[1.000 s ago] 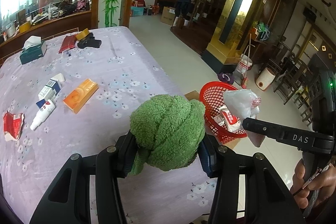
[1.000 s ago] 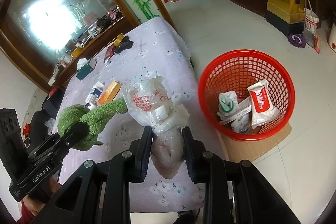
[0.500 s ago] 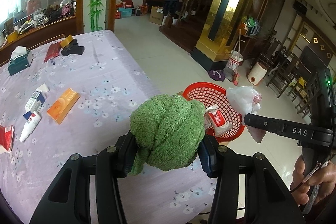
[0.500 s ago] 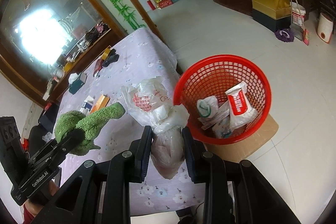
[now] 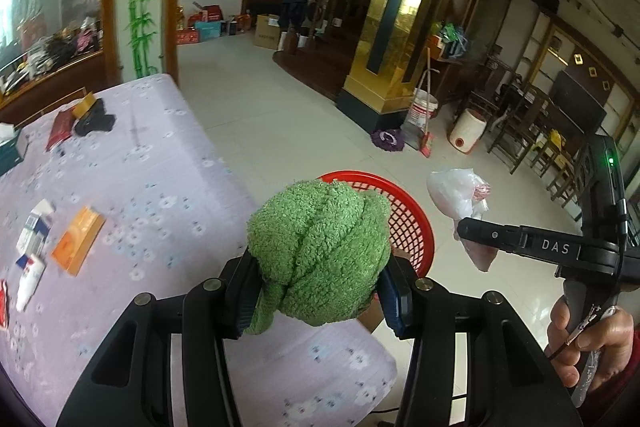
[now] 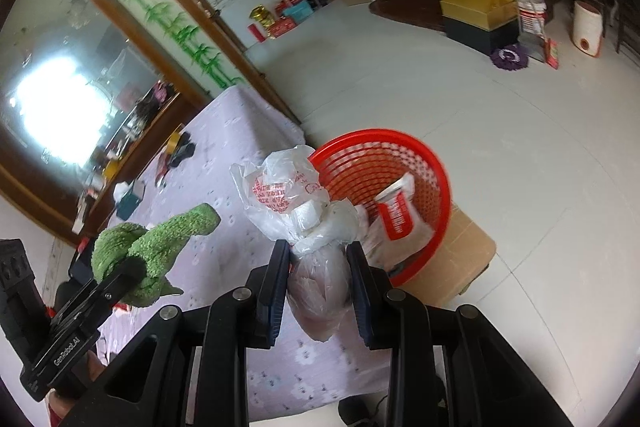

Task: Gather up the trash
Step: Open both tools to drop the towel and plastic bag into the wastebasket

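Green fluffy cloth (image 5: 320, 251) sits clamped between the pads of the left hand-held gripper (image 5: 318, 291), in front of the red basket (image 5: 412, 223) and above the table (image 5: 168, 187) edge. The right hand-held gripper (image 6: 318, 283) grasps a knotted plastic bag (image 6: 304, 211), just beside the red basket, near its rim.

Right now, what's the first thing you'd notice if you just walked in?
A fuzzy green cloth bunched up in the left gripper, right up close. Beside it, the right gripper squeezes a knotted plastic bag, and a bright red basket waits on the floor by the table.
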{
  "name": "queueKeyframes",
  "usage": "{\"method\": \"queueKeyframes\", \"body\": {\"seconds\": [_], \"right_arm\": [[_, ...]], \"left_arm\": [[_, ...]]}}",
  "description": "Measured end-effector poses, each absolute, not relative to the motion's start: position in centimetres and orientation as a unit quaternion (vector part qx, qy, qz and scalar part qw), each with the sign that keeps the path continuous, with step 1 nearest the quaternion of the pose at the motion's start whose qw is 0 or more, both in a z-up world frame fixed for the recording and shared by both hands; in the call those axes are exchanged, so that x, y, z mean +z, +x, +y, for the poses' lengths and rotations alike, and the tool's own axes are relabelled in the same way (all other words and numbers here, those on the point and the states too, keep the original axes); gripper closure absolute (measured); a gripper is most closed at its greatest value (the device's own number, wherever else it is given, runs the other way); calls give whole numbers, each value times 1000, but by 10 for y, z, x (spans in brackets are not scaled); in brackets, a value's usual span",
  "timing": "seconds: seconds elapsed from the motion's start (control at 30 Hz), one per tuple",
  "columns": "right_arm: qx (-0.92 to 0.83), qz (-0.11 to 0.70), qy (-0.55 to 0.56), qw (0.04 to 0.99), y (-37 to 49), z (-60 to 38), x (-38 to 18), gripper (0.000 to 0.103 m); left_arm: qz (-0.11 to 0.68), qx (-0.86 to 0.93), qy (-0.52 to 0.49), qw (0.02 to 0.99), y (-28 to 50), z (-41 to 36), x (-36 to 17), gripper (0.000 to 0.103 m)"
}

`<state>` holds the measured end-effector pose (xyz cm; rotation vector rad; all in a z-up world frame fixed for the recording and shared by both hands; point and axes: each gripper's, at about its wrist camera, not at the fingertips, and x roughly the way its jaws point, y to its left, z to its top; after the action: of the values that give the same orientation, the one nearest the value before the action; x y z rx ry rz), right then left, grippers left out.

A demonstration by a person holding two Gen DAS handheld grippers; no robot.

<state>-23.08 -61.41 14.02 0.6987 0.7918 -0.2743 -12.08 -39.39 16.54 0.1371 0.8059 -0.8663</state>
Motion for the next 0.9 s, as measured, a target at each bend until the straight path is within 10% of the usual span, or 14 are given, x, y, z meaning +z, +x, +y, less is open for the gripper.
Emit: {"method": "queueKeyframes", "body": {"seconds": [0.73, 0.9], "right_arm": [[-128, 382, 348, 847, -179, -685, 129, 69], [-126, 378, 338, 853, -171, -690, 131, 51]], "left_arm": [[417, -418, 73, 804, -97, -502, 134, 41], [424, -415, 64, 802, -92, -501, 135, 38]]}}
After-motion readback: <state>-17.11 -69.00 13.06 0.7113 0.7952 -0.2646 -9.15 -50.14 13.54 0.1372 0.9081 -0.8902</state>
